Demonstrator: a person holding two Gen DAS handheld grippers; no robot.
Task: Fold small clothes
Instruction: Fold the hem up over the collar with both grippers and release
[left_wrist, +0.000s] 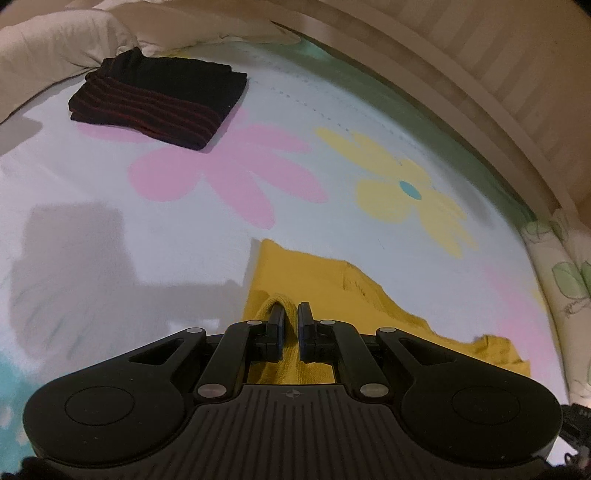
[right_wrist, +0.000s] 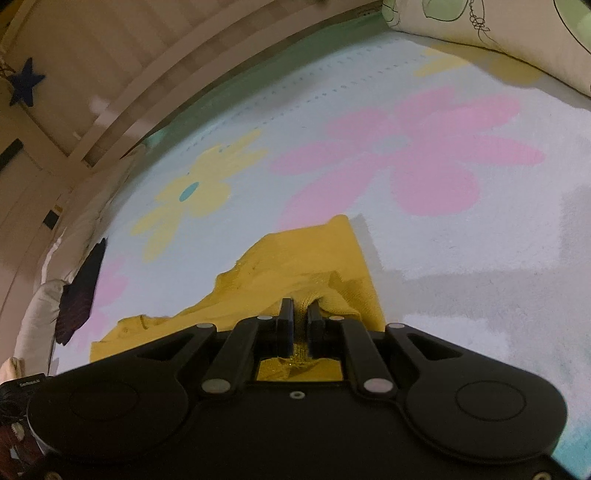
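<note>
Left gripper (left_wrist: 291, 314) nearly closed, pinching a fold of the yellow garment (left_wrist: 314, 273). Right gripper (right_wrist: 298, 312) likewise clamped on the same garment's edge.

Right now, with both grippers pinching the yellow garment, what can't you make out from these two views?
- Yellow garment: its near part is hidden under the left gripper body in the left wrist view, and under the right gripper body in the right wrist view.
- What kind of garment it is: too bunched to tell.
- Folded dark striped garment: in the right wrist view only a distorted sliver at the left edge.
- The person's hands: in neither view.
</note>
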